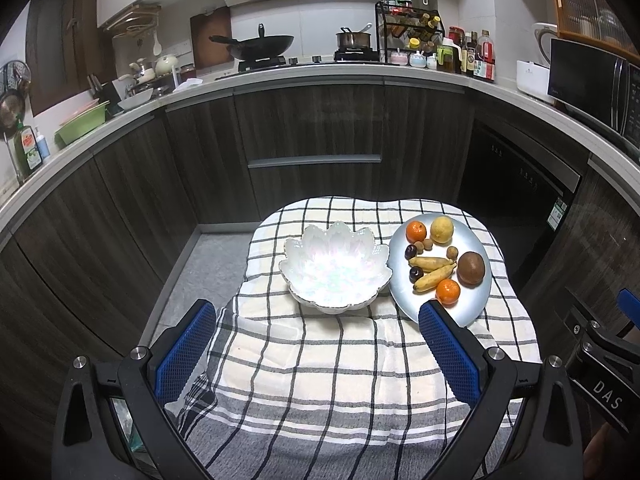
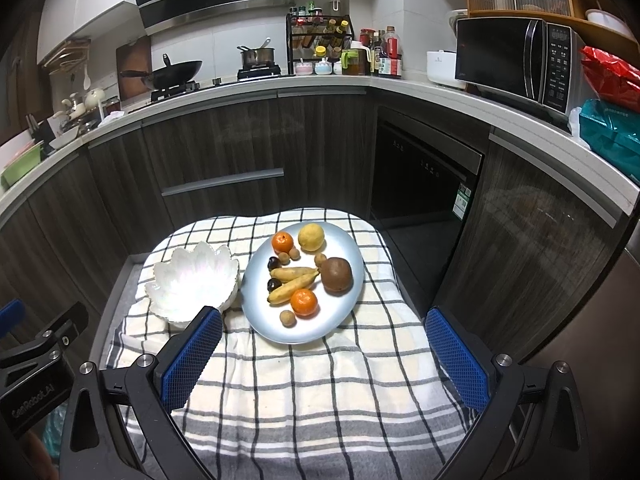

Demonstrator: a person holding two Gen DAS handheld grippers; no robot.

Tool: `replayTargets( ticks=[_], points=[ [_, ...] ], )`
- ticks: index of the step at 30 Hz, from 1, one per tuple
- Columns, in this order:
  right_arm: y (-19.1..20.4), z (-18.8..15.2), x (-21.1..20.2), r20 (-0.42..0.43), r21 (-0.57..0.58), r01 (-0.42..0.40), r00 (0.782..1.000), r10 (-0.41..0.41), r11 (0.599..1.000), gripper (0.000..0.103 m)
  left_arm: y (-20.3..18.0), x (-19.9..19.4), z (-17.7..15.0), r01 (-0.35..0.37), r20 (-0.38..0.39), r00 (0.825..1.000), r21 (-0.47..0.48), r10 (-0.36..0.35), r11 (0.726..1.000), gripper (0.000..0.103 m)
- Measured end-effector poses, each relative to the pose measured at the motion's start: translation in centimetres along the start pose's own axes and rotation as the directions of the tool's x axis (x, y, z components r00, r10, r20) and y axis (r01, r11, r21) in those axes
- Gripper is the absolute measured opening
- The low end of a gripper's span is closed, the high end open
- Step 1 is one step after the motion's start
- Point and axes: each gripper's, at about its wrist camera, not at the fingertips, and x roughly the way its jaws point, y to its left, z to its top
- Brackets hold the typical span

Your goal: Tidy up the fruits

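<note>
A white petal-shaped bowl [image 1: 336, 266] [image 2: 194, 282] stands empty on a checked cloth [image 1: 320, 380] [image 2: 300, 380]. To its right a pale blue plate [image 1: 476, 304] [image 2: 344, 312] holds two oranges [image 2: 304, 302], a yellow lemon [image 2: 311, 237], a brown round fruit [image 2: 337, 275], two small bananas [image 2: 294, 282], dark plums and several small brown longans. My left gripper [image 1: 320, 320] is open and empty, above the cloth short of the bowl. My right gripper [image 2: 324, 328] is open and empty, short of the plate's near edge.
The cloth covers a small table with floor [image 1: 200, 272] on its left. Dark kitchen cabinets [image 1: 312, 140] wrap around behind, with a wok [image 1: 260, 46], a pot, bottles and a microwave [image 2: 516, 60] on the counter. The other gripper's body shows at each view's edge.
</note>
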Motion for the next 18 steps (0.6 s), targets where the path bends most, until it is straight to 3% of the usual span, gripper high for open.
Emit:
replayTargets(
  ticks=[18],
  points=[
    [-3.2, 1.0, 7.8, -0.083, 0.026, 0.073, 0.994, -0.071, 0.997, 0.103, -6.0, 8.1, 2.3, 0.061, -0.081, 0.995, 0.098, -0.053, 0.993, 0.103]
  ],
)
